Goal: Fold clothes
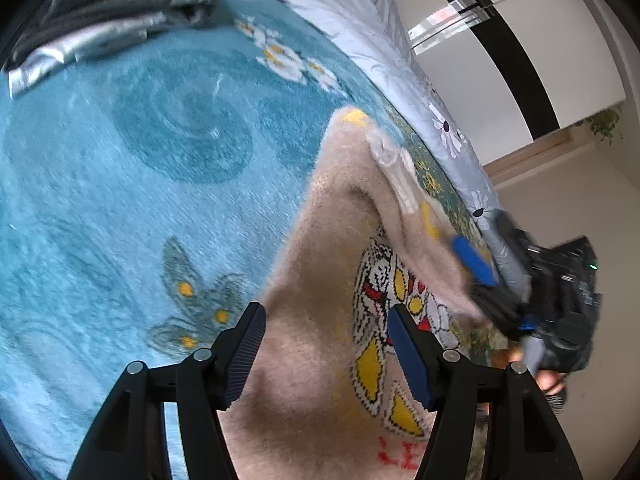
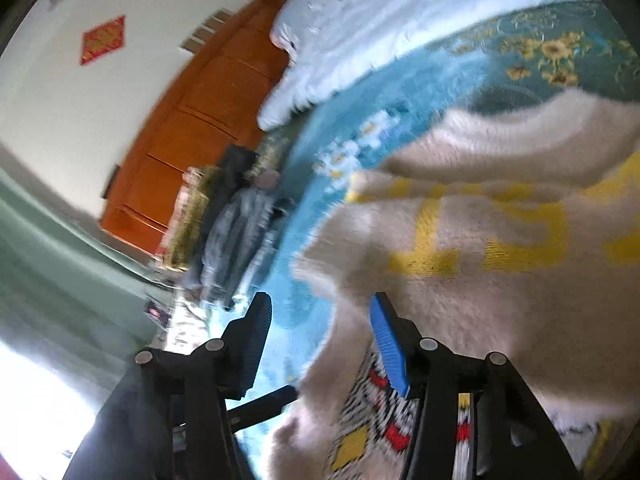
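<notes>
Both claws gape over a beige sweater on the bed; left claw and right claw grip nothing. Best smooth the folded sleeve flat before the next fold.

A home bedroom is shown. A bed is covered by a fluffy blue blanket, and a pale floral quilt is bunched along its far side. A wooden wardrobe is set against a white wall, where a red diamond-shaped decoration is hung.
</notes>
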Demonstrator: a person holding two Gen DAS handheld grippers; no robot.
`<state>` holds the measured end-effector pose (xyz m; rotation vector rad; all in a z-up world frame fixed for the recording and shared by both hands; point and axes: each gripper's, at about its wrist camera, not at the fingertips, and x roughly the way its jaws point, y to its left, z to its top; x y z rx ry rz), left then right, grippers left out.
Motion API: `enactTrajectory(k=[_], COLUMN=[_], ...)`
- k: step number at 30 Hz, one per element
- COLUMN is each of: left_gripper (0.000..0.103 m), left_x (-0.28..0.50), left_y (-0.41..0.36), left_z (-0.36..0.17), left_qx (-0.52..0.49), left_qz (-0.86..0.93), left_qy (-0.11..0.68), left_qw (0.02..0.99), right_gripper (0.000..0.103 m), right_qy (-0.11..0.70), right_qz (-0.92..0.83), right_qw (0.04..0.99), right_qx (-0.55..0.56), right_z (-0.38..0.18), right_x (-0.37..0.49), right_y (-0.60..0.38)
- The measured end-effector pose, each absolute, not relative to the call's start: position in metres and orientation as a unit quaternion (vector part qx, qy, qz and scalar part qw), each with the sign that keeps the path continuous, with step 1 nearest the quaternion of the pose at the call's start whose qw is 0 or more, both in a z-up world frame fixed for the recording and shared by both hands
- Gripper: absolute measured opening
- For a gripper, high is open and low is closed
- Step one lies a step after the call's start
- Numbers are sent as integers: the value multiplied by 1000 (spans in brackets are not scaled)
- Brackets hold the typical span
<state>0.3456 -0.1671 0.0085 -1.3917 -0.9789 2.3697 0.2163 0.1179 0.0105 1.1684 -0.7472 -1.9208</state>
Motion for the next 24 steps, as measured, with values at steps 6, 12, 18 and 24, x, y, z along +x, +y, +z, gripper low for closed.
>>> enactTrajectory(k=[6,12,18,24], left_gripper=[67,66,66,64], left_x=[359,374,389,409], left_y=[-189,-191,-192,-192], left_z=[-4,-16,-32,-23], left_qx=[-490,-503,-509,-475], left_qz=[800,776,729,701], left_qy=[-332,-356,-418,-465], left_qw=[102,135,186,257], right_gripper=[57,58,58,60], right_qy=[-297,-341,-428,-448], right_qz=[-786,-785,-722,-680], right_qw=[322,205,209,294], right_qx=[436,475,502,500], right_z=[29,-10,-59,-61], right_x=[259,311,348,360], right_y=[199,288,298,262])
